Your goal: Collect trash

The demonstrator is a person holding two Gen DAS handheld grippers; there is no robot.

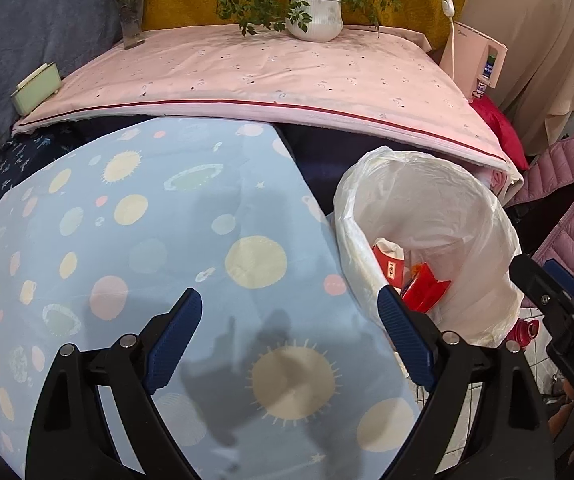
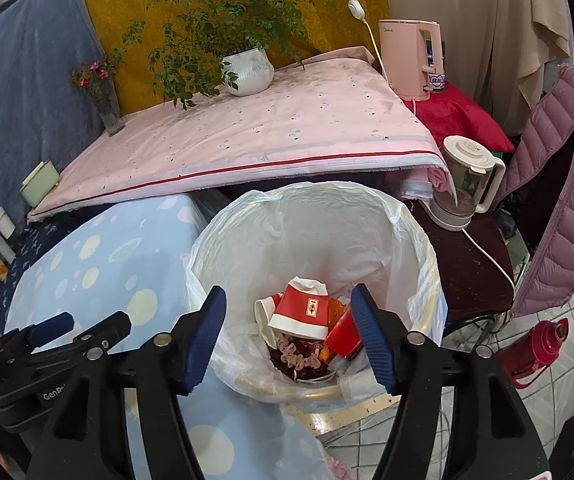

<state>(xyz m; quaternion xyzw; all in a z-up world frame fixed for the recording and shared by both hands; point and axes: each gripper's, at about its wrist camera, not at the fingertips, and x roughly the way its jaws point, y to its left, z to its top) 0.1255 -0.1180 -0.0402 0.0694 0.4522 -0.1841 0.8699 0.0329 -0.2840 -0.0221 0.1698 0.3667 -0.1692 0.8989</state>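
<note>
A bin lined with a white plastic bag (image 2: 315,220) stands beside a table under a light blue dotted cloth (image 1: 147,240). Inside the bin lie a red-and-white paper cup (image 2: 301,314), a red wrapper (image 2: 341,338) and some brown scraps. My right gripper (image 2: 288,292) hangs open over the bin's mouth with nothing between its fingers; it also shows at the right edge of the left wrist view (image 1: 547,276). My left gripper (image 1: 288,293) is open and empty over the blue cloth, just left of the bin (image 1: 427,208).
Behind is a pink-clothed table (image 1: 267,76) with a potted plant (image 1: 315,18) and a flower vase (image 1: 131,20). A pink water dispenser (image 2: 409,56), a white kettle (image 2: 465,180), a red flask (image 2: 535,346) on the tiled floor and a pink puffer jacket (image 2: 567,184) stand to the right.
</note>
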